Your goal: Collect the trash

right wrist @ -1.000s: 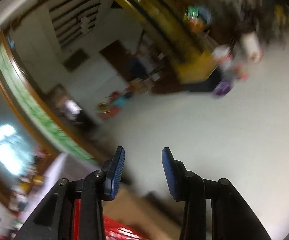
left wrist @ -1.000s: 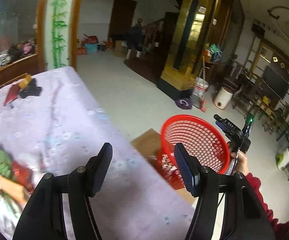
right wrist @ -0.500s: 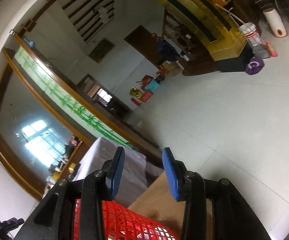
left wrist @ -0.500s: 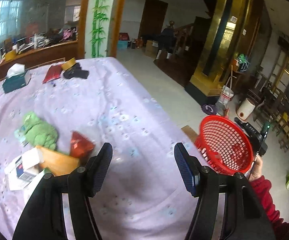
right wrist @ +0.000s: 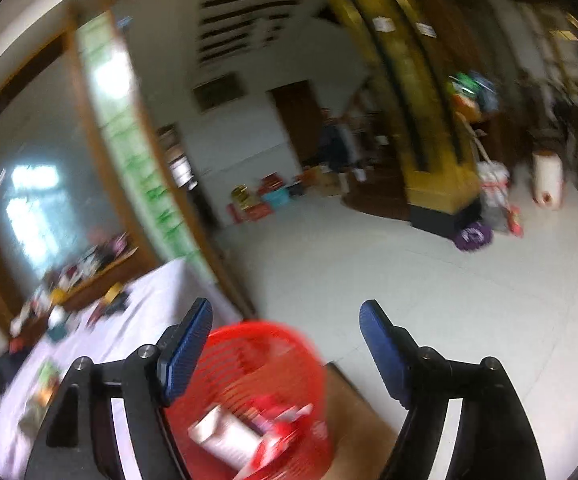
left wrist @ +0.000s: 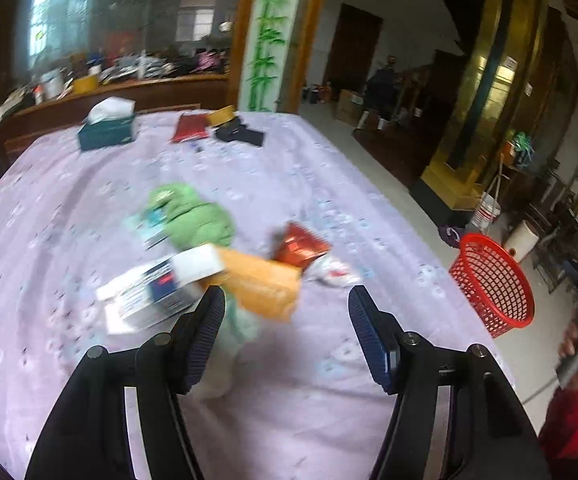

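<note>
My left gripper is open and empty, just above a pile of trash on the purple-clothed table: an orange box, a white and blue carton, a red wrapper, a crumpled white wrapper and a green crumpled bag. The red basket stands off the table's right edge. My right gripper is open and empty above the same basket, which holds a white carton and red wrappers.
A teal tissue box, a red packet and black items lie at the table's far end. Cardboard lies on the floor under the basket. A cluttered wooden counter runs behind the table.
My left gripper has swung left from the basket toward the trash pile, which is now right in front of it. My right gripper has opened wider and tilted down over the basket.
</note>
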Motion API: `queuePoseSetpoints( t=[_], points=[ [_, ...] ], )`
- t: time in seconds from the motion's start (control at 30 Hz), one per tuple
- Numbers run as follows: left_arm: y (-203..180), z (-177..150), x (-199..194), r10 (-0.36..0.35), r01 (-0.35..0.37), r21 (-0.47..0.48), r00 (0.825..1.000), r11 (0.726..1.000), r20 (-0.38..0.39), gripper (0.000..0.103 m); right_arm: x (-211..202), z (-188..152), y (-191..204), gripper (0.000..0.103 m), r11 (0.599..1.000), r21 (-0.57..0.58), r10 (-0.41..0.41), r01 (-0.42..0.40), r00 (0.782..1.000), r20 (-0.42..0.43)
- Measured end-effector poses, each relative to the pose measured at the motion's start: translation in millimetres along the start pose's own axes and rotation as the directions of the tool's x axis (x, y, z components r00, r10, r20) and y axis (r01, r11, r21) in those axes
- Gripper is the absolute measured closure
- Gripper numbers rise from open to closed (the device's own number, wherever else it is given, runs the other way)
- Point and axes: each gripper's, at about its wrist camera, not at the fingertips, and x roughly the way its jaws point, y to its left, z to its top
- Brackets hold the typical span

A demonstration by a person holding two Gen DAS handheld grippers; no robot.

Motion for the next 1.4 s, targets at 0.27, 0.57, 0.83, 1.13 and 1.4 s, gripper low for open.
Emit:
queuePoseSetpoints(
  t=[0.27, 0.57, 0.83, 1.13, 1.4],
  points=[
    [51, -23, -9, 0.028, -0.030, -0.064, 0.999, 0.997, -0.040, 0.040, -43, -24, 132, 0.022, 0.933, -0.113, 0.323, -0.342, 0.933, -0.159],
    [72, -34, 46, -0.032, 0.014, -0.101, 0.982, 0.995, -0.184, 0.040, -23, -93, 241, 0.022, 0.849, -0.129, 0.435, -0.512, 0.817, -0.380],
    [55, -35, 82, 0.072, -0.077, -0.014, 0.975, 0.997, -0.208, 0.062, 5, -105, 290, 0.022, 0.842, -0.120, 0.421, -0.526, 0.780, -0.462],
    [67, -54, 49, 0.035, -0.040, -0.033, 0.989, 0.999, -0.142, 0.074, 84, -102, 322, 0.043, 0.883, -0.174, 0.293, -0.436, 0.802, -0.521],
    [66, -60, 40, 0.010, -0.013, -0.021, 0.993, 1.000, -0.114, 0.074, 156, -133, 332, 0.048, 0.852, -0.273, 0.183, -0.446, 0.743, -0.644]
  ],
)
